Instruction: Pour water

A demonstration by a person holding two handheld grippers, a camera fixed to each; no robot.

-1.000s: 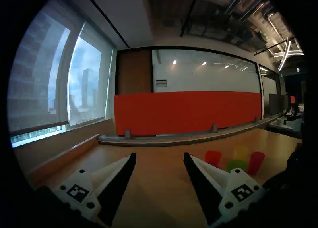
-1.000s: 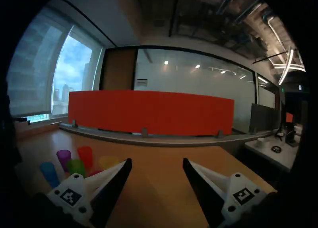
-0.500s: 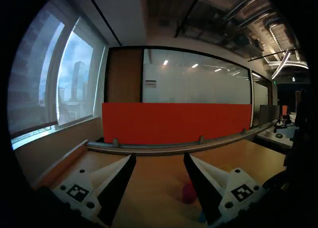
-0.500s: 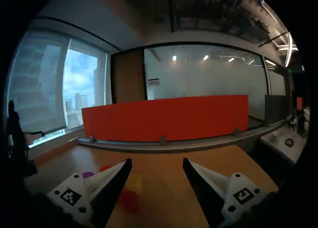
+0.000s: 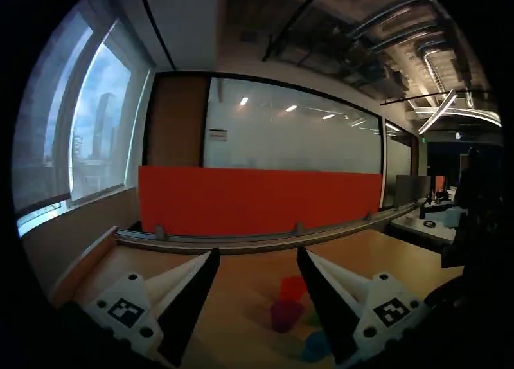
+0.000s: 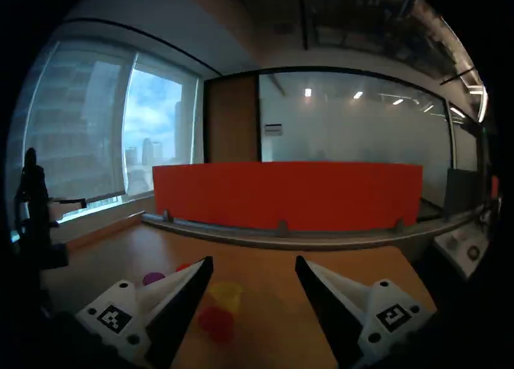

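Left gripper view: left tool (image 5: 257,250) and right tool (image 6: 254,260) are both apart, aimed at cups (image 5: 286,314), likely to grab one.

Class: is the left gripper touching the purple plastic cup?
Apart. In the left gripper view the purple plastic cup sits between the left gripper's open fingers, gaps on both sides.

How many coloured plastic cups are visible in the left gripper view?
4. A red plastic cup stands farthest, a purple cup before it, a blue cup nearest, and a green cup shows its edge beside the white finger. More may hide behind it.
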